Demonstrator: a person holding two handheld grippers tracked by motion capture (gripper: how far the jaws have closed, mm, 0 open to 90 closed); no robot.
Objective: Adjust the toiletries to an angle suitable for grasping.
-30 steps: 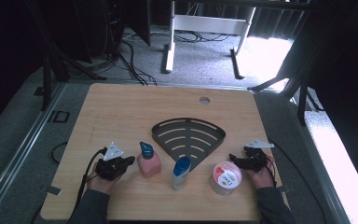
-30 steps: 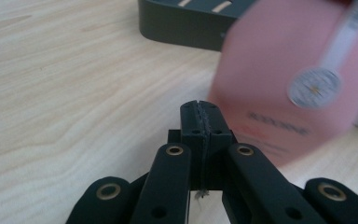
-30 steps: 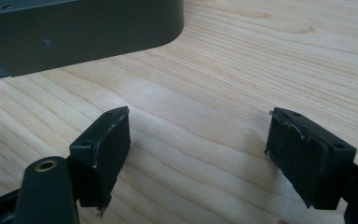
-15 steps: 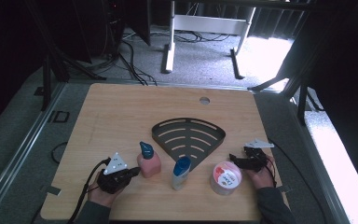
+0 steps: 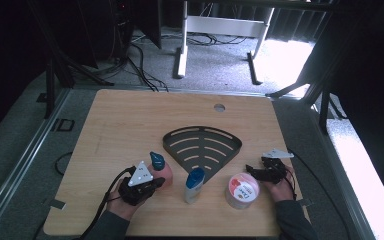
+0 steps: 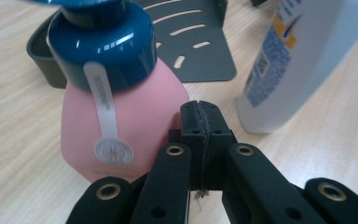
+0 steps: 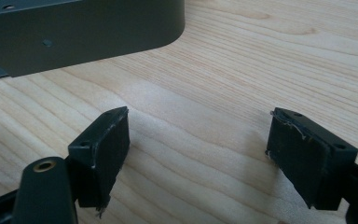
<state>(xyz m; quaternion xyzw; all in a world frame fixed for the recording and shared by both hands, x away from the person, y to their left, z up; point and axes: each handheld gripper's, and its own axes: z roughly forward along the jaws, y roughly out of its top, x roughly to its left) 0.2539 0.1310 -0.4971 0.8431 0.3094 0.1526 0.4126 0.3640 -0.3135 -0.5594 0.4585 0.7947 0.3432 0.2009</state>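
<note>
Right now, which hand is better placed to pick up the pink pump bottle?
Left. The left tool sits right beside the pink pump bottle, though its jaws are shut. The right tool is open but rests beyond the round tub.

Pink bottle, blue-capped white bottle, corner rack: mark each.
pink bottle (image 6: 130, 116), left gripper view, pink body
white bottle (image 5: 194, 186), high view, body below blue cap
corner rack (image 5: 202, 147), high view, slotted floor

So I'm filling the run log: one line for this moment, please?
left tool: shut, empty, beside pink bottle | right tool: open, empty, above table | rack: empty
</note>
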